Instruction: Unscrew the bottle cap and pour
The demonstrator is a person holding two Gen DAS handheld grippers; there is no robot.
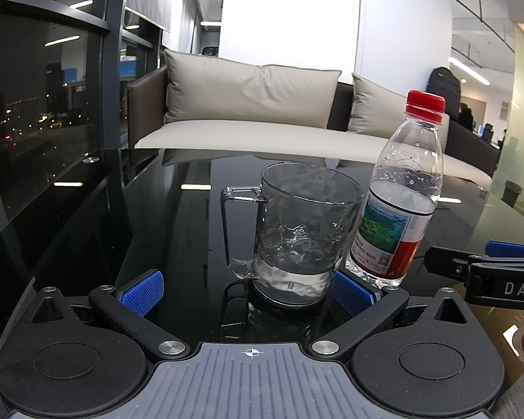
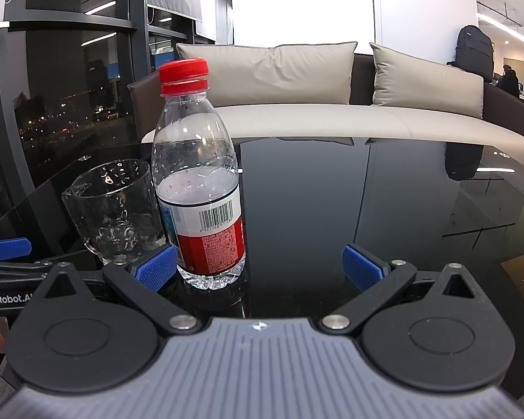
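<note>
A clear plastic water bottle [image 1: 398, 216] with a red cap [image 1: 424, 105] stands upright on the black glass table [image 1: 178, 230], about half full. A clear glass mug [image 1: 297, 234] with a little water stands just left of it, handle to the left. My left gripper [image 1: 249, 291] is open, its blue pads either side of the mug's base without holding it. In the right wrist view the bottle [image 2: 201, 209], its cap [image 2: 184, 76] and the mug [image 2: 117, 213] show at the left. My right gripper [image 2: 260, 267] is open and empty, its left pad beside the bottle's base.
A beige-cushioned sofa [image 2: 314, 104] stands beyond the table's far edge. Dark windows [image 1: 42, 111] are on the left. The right gripper's finger [image 1: 485, 262] shows at the right of the left wrist view. The table [image 2: 384, 202] stretches to the right of the bottle.
</note>
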